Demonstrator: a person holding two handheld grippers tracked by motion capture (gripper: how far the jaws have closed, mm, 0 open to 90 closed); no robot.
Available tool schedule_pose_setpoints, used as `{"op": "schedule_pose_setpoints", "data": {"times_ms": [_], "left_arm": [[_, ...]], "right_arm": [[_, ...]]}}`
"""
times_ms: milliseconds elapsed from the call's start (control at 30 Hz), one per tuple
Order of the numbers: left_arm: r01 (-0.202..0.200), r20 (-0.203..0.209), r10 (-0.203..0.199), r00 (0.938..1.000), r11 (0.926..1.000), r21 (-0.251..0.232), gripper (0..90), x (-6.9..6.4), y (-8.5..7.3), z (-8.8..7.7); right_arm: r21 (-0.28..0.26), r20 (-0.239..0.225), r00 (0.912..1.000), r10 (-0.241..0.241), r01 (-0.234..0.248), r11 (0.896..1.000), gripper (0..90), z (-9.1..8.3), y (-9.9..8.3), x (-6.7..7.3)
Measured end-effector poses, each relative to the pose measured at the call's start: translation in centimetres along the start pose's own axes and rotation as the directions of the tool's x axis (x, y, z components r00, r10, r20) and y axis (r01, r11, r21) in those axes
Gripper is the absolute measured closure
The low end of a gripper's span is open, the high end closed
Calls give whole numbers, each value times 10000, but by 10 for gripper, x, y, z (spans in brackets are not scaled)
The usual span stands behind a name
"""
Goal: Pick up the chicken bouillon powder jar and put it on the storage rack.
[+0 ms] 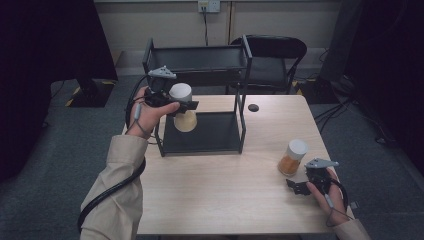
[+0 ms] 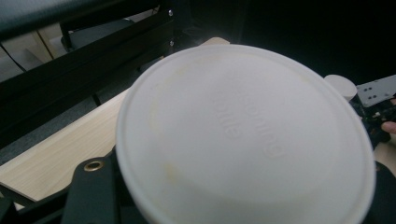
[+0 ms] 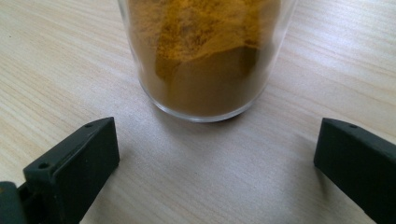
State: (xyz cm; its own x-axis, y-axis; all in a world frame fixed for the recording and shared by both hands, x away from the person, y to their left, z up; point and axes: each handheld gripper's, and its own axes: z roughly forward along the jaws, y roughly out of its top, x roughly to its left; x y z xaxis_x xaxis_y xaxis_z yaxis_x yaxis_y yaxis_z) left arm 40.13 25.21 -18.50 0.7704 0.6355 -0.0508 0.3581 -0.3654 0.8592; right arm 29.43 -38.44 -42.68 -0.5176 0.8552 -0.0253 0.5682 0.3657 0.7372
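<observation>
My left gripper (image 1: 181,106) is shut on a jar (image 1: 185,117) with a white lid and pale yellow contents. It holds the jar in the air at the front left of a black two-tier rack (image 1: 200,55), between the two shelves. In the left gripper view the jar's white lid (image 2: 243,135) sits close to the camera and hides the jaws. A second jar (image 1: 293,156) of orange powder with a white lid stands on the table at the right. My right gripper (image 1: 299,187) rests just in front of it, open, its fingers (image 3: 74,163) apart and the jar (image 3: 205,56) standing beyond them.
The rack stands at the back left of the wooden table (image 1: 225,190). A small dark disc (image 1: 253,107) lies on the table beside the rack. A black chair (image 1: 272,52) stands behind the table. Grey carpet surrounds the table edges.
</observation>
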Motion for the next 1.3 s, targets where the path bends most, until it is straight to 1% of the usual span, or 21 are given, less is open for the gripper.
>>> {"op": "schedule_pose_setpoints", "data": {"times_ms": [33,67,133,367,433,567,633,733,800,900,933,1033,1100,1200,1300], "left_arm": [[0,0,0,10000,10000,0,343,0,0,0],[-46,39,46,10000,10000,-2,343,1,5,-3],[-15,53,15,10000,10000,-34,343,2,7,-4],[-29,171,30,9998,10000,-47,343,4,26,-11],[-143,198,145,9997,9999,-81,343,5,31,-13],[-234,247,236,9994,9997,-97,343,5,43,-17],[-202,299,205,9993,9998,-93,343,6,49,-19],[-231,268,230,9994,9997,30,343,5,60,-22],[-294,266,295,9992,9996,-28,343,5,65,-25],[-181,396,183,9990,9998,-50,343,9,73,-29],[-222,405,223,9989,9997,-40,343,9,76,-30],[-318,337,320,9989,9995,-83,342,9,84,-32],[-256,335,261,9991,9996,-139,343,11,89,-33],[-333,268,339,9991,9992,-207,343,13,97,-36],[-303,229,309,9993,9992,-242,343,16,104,-39]], "right_arm": [[0,0,10000,0,0,10000,0,0,0,0],[-5,-4,10000,-12,12,10000,0,0,0,0],[-5,-6,10000,-11,11,10000,0,0,0,0],[-4,-16,10000,-24,24,10000,0,0,0,0],[-2,-20,10000,-28,28,10000,0,0,0,-1],[-4,-23,10000,-31,31,10000,0,0,0,-1],[-5,-24,10000,-33,33,10000,0,0,0,-1],[-3,-26,10000,-37,37,10000,0,0,0,-1],[-3,-27,10000,-34,34,10000,0,0,0,-1],[-2,-27,10000,-34,34,10000,0,0,0,-1],[-2,-27,10000,-34,34,10000,0,0,0,-1],[-4,-25,10000,-33,33,10000,0,0,0,-1],[-2,-27,10000,-34,34,10000,0,0,0,-1],[-2,-28,10000,-35,35,10000,0,0,0,-1],[-5,-40,10000,-46,46,10000,0,0,0,-1]]}}
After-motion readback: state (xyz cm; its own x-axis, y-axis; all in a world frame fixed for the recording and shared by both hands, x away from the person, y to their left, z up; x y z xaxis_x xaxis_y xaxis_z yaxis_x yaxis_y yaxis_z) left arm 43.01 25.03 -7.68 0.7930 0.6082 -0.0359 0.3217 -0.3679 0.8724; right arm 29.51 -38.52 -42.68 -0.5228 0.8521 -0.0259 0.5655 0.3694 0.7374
